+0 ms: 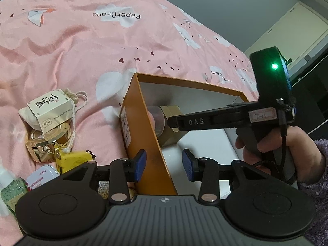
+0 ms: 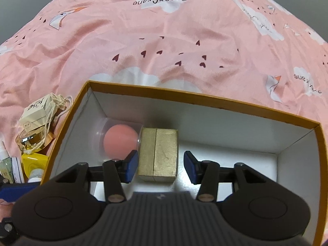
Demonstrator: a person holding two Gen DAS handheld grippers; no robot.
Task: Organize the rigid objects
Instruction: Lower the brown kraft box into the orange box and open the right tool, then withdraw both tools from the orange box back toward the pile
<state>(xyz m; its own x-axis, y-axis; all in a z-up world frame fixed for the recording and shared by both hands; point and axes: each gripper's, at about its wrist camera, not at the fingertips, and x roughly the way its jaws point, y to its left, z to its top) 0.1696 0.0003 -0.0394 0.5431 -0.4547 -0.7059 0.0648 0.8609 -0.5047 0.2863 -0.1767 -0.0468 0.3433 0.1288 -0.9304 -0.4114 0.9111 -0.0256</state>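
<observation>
An open orange box (image 2: 205, 97) with a white inside lies on the pink bedspread. A gold box (image 2: 157, 153) stands in it beside a clear case holding a pink sponge (image 2: 121, 141). My right gripper (image 2: 158, 167) is open over the box, its blue pads either side of the gold box with gaps. My left gripper (image 1: 164, 166) is open and straddles the orange box's left wall (image 1: 143, 135). The right gripper also shows in the left wrist view (image 1: 225, 121), reaching into the box.
Left of the box lie a cream carton on a cloth pouch (image 1: 51, 107), a gold jar (image 1: 47, 143), a yellow item (image 1: 73, 161), a white tin (image 1: 41, 177) and a green bottle (image 1: 11, 192). A wardrobe (image 1: 297, 30) stands behind the bed.
</observation>
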